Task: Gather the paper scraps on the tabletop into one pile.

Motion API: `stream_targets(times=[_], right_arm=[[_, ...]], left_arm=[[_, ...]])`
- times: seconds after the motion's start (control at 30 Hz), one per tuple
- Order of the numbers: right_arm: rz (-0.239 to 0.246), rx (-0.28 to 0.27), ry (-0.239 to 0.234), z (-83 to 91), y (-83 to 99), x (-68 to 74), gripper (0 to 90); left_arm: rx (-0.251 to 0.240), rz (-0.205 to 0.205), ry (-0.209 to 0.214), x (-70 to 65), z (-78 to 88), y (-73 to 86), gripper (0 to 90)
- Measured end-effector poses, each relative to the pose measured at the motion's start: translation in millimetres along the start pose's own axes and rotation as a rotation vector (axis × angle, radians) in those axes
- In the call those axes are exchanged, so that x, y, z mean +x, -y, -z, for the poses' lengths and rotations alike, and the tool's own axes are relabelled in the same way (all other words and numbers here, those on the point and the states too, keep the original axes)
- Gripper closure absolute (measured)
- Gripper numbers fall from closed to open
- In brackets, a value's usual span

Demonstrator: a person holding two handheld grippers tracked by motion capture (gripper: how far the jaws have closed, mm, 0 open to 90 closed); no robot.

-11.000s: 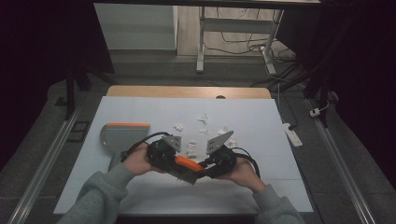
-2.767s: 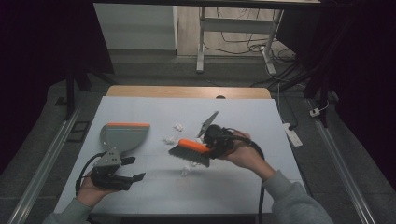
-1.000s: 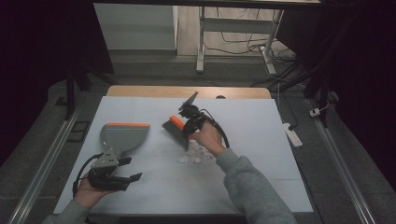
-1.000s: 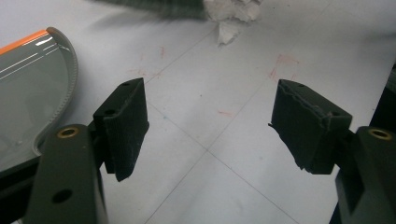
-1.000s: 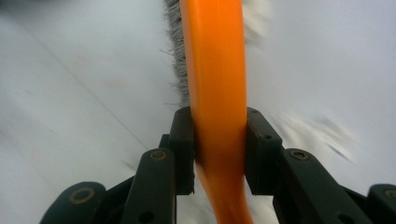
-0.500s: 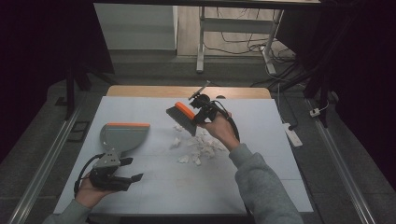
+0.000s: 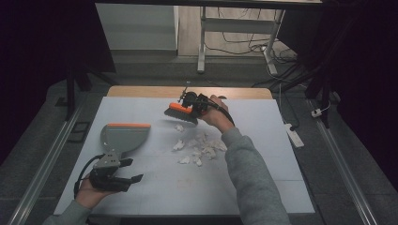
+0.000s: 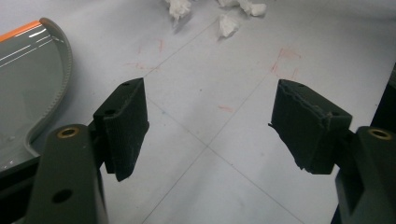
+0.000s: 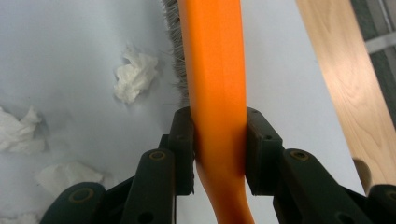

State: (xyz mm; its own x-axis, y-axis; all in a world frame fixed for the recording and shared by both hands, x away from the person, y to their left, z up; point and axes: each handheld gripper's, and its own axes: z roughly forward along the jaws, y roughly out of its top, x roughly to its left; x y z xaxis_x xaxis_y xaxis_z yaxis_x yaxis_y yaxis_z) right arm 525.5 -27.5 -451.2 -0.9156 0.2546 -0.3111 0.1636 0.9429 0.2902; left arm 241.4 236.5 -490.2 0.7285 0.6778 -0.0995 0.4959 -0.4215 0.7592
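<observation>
The orange handle of a hand brush (image 9: 215, 88) is clenched between the jaws of the right gripper (image 9: 219, 154), the two black pads being pressed against its sides. Grey bristles are seen along the handle's left edge in the right gripper view, turned toward the white bench (image 9: 60, 42). A crumpled paper scrap (image 9: 135, 74) is seen just beside the bristles, apart from them, and more scraps are seen toward the lower left of that view. In the high view the brush (image 7: 180, 112) is held over the far middle of the bench, near its wooden far edge, with the right gripper (image 7: 193, 104) behind it.

The jaws of the left gripper (image 8: 210, 126) are released and stand wide apart, with nothing but bare bench between them. A grey dustpan (image 8: 28, 84) with an orange lip is seen just beside the left jaw. In the high view the left gripper (image 7: 112, 176) is rested at the near left of the bench (image 7: 263, 187), with the dustpan (image 7: 123, 137) just beyond it. The cluster of paper scraps (image 7: 199, 149) is spread between dustpan and brush, near the middle of the bench.
</observation>
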Motion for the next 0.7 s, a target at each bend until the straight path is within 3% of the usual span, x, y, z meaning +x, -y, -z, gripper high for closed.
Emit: stream_targets(times=[0.17, 0.27, 0.43, 0.5, 0.6, 0.7], right_arm=[[0.062, 0.024, -0.049, -3.9, 1.3, 7.0, 68.1], [0.146, 0.089, -0.071, 2.6, 3.9, 19.9, 69.0], [0.258, 0.146, -0.105, 17.9, 14.4, 38.5, 69.8], [0.254, 0.141, -0.119, 22.8, 19.7, 41.3, 69.9], [0.233, 0.109, -0.035, 32.6, 22.3, 36.3, 69.8], [0.199, 0.067, -0.014, 34.9, 20.0, 29.2, 69.8]], left_arm=[[-0.011, 0.018, 0.011, 2.4, 2.1, 1.8, 28.2], [-0.013, 0.017, 0.010, 1.5, 2.9, 1.5, 28.3], [-0.014, 0.010, 0.010, -0.8, 3.6, 0.2, 28.2], [-0.015, 0.010, 0.010, -1.1, 3.8, 0.0, 28.3], [-0.017, 0.013, 0.013, -1.2, 3.4, -0.3, 28.2], [-0.012, 0.009, 0.014, -1.0, 2.8, -0.6, 28.3]])
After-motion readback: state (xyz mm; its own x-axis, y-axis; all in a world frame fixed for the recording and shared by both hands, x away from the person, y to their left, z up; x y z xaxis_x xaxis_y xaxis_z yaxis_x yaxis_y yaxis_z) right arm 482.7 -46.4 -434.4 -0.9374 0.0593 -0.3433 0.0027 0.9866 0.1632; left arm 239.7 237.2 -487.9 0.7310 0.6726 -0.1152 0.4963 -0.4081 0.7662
